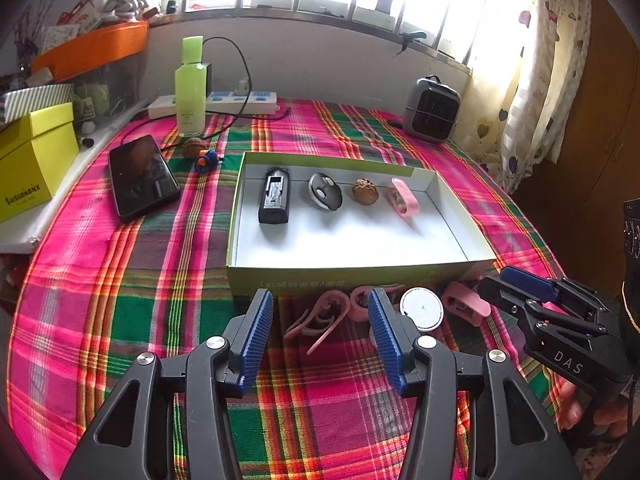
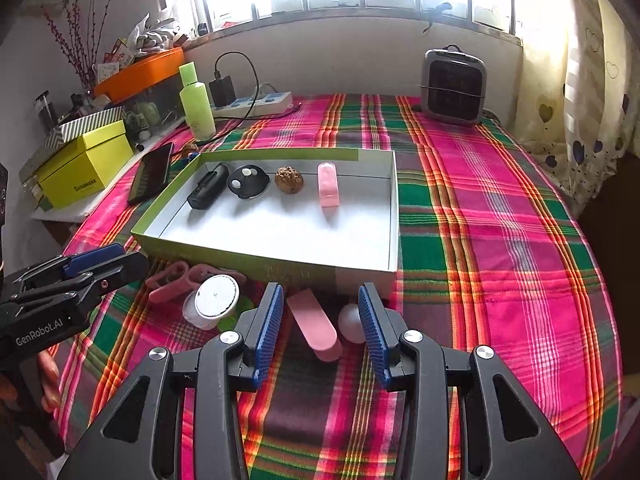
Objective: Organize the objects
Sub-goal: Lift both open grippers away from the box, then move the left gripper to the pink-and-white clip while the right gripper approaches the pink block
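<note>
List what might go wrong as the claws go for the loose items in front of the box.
The pink clips lie tangled together, so one may drag another along. The white round lid sits close between both claws, the left claw and right claw, so they may collide.

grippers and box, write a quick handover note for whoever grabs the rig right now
Left gripper: open, empty, over the pink clips in front of the box.
Right gripper: open, empty, a pink clip on the cloth between its fingers.
Done: black device, round remote, walnut and one pink clip lie in a row in the box.
Left: pink clips, white lid and white ball still outside, by the box's near wall.
</note>
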{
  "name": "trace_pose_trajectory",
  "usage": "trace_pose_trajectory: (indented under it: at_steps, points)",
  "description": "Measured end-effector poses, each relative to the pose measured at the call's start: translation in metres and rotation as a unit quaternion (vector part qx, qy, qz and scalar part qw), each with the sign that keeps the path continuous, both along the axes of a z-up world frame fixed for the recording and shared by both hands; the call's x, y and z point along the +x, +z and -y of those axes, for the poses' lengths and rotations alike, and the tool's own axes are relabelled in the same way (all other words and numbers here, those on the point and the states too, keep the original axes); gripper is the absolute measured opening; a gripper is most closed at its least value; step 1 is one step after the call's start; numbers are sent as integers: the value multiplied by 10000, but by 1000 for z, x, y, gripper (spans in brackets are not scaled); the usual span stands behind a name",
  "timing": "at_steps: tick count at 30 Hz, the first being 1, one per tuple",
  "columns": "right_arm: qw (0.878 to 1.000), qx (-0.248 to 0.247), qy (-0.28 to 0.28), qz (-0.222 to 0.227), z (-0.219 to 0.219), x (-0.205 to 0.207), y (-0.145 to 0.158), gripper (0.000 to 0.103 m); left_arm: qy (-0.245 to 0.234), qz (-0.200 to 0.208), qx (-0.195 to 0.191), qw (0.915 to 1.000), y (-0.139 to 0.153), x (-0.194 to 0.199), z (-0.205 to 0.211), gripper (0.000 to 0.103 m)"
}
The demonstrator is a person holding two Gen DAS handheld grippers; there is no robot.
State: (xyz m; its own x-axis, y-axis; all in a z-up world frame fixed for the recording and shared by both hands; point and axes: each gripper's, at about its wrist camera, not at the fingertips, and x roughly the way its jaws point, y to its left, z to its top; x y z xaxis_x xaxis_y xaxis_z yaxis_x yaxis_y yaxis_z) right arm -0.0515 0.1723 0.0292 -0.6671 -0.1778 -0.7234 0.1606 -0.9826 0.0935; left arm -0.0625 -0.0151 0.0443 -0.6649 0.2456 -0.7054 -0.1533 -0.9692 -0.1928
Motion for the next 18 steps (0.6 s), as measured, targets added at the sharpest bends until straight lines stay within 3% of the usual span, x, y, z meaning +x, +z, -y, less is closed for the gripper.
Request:
trace_pose_trajectory:
  at_steps: [18]
  points:
    - [9997,-31,49,247,-15,13,-20,41,-93,250,86,9996,-22,1,10,52]
